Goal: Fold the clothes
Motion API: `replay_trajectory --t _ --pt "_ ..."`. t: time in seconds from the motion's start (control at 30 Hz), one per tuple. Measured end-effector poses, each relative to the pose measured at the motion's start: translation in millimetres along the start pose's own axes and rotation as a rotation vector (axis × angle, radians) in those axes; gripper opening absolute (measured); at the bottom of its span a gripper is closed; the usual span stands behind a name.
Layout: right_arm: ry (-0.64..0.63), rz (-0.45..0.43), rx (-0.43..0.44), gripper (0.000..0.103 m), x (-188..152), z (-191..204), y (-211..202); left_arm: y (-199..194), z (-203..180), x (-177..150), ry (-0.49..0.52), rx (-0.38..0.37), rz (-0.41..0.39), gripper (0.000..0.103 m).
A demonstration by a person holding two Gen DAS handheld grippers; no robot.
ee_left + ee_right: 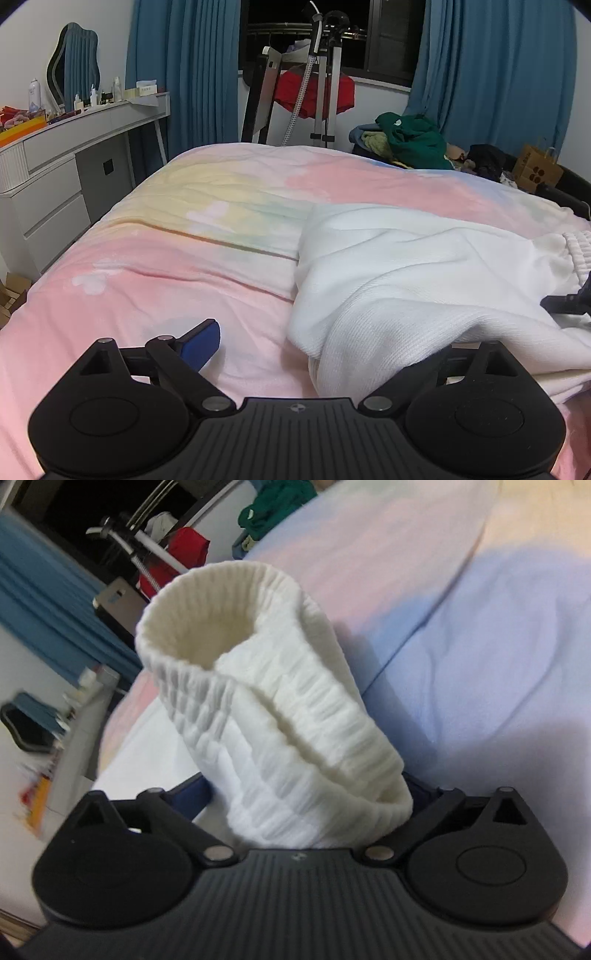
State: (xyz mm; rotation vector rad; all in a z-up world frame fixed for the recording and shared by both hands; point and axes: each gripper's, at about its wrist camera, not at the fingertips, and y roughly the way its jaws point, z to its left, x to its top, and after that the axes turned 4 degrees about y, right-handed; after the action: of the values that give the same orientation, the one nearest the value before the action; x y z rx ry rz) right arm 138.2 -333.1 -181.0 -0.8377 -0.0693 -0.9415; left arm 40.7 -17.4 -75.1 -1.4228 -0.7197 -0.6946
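Right gripper [310, 805] clamps white ribbed-knit garment's [406, 280] elastic cuff [266, 686]; left gripper [317, 347], spread wide, straddles its near edge on pastel blanket [155, 266].

No legible text; only a dark dot logo on the brown paper bag [537, 170].

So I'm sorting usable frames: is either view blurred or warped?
Left wrist view: sharp, with fisheye bending of the blue curtains and dark corners. Right wrist view: tilted, background smeared by motion blur; the white ribbed waistband in the right hand-held gripper stays fairly crisp.
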Motion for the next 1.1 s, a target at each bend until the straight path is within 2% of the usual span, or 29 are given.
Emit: replay_trajectory --t 0.07,0.13,0.2,0.23,0.33,0.37,0.4,0.43,0.5,0.6,0.63,0.77,0.93,1.0,1.1 --pt "0.031 0.022 0.061 0.103 2 -2 -1 2 1 1 -0.016 -0.001 0.007 0.094" --pt "0.090 0.033 0.205 0.103 4 -1 -10 3 4 1 -0.043 -0.006 0.019 0.094" --pt "0.071 0.000 0.307 0.103 3 9 -26 6 9 2 -0.089 -0.021 0.038 0.094" --pt "0.039 -0.006 0.324 0.103 1 14 -30 6 10 2 -0.100 -0.031 0.044 0.094" --pt "-0.061 0.002 0.268 0.103 -6 28 -30 3 14 3 -0.130 -0.065 0.058 0.094" --pt "-0.079 0.010 0.230 0.097 -8 29 -27 3 15 4 -0.140 -0.076 0.063 0.094" --pt "-0.085 0.018 0.186 0.084 -10 28 -23 2 16 4 -0.150 -0.087 0.068 0.094" --pt "-0.082 0.026 0.138 0.077 -11 26 -20 1 17 5 -0.160 -0.098 0.073 0.093" --pt "-0.049 0.057 0.092 0.066 -12 19 -14 -1 19 5 -0.180 -0.120 0.082 0.092" --pt "0.027 0.066 0.091 0.057 -12 6 -14 -3 22 7 -0.211 -0.153 0.097 0.092" --pt "0.038 0.063 0.092 0.055 -12 4 -15 -4 23 7 -0.221 -0.164 0.102 0.092" --pt "0.037 0.036 0.088 0.048 -17 8 -19 -17 41 12 -0.295 -0.294 0.093 0.093" --pt "0.026 -0.006 0.099 0.043 -17 11 -25 4 66 14 -0.483 -0.422 0.194 0.094" --pt "0.029 -0.012 0.095 0.042 -15 9 -23 9 68 11 -0.525 -0.453 0.228 0.094" --pt "0.031 -0.017 0.087 0.042 -15 7 -24 6 67 12 -0.522 -0.476 0.241 0.094"
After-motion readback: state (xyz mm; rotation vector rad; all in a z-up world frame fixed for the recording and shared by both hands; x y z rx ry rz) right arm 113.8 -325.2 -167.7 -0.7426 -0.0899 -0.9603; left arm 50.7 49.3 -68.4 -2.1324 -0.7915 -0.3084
